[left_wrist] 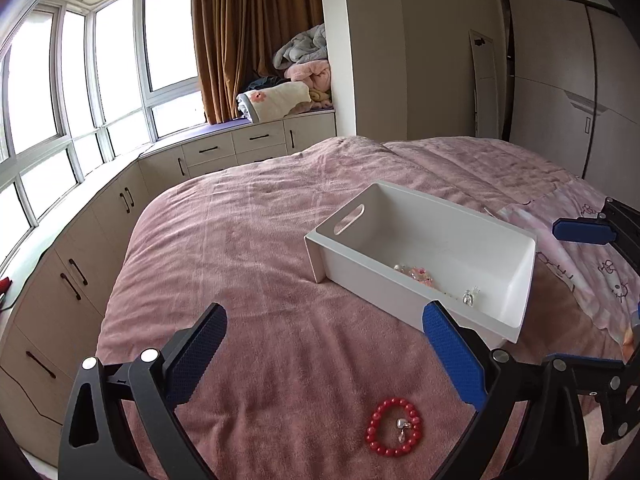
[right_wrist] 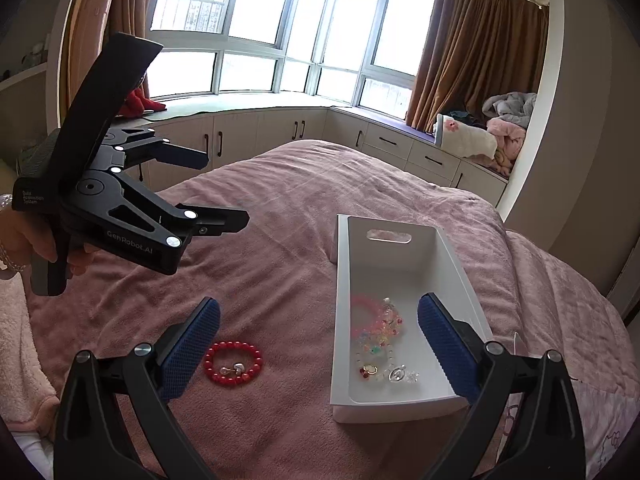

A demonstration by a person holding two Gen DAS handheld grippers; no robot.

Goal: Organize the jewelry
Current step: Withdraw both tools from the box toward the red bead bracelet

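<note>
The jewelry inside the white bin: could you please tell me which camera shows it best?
The right wrist view: it looks down into the white bin, so the jewelry shows as pink and multicoloured beads plus silver charms. The left wrist view sees the bin side-on, so its near wall hides most of the pieces.

A wide bed under a dusty-pink plush blanket (left_wrist: 280, 248) fills the room. A curved bay of white-framed windows (right_wrist: 304, 36) lets in flat daylight, flanked by brown pleated curtains (left_wrist: 256, 36). Below runs a window seat of cream cabinets with dark bar handles (left_wrist: 72, 276); folded grey and pink quilts (left_wrist: 306, 64) are heaped at its far end. Tall beige wardrobe doors (left_wrist: 560, 92) line the opposite wall
</note>
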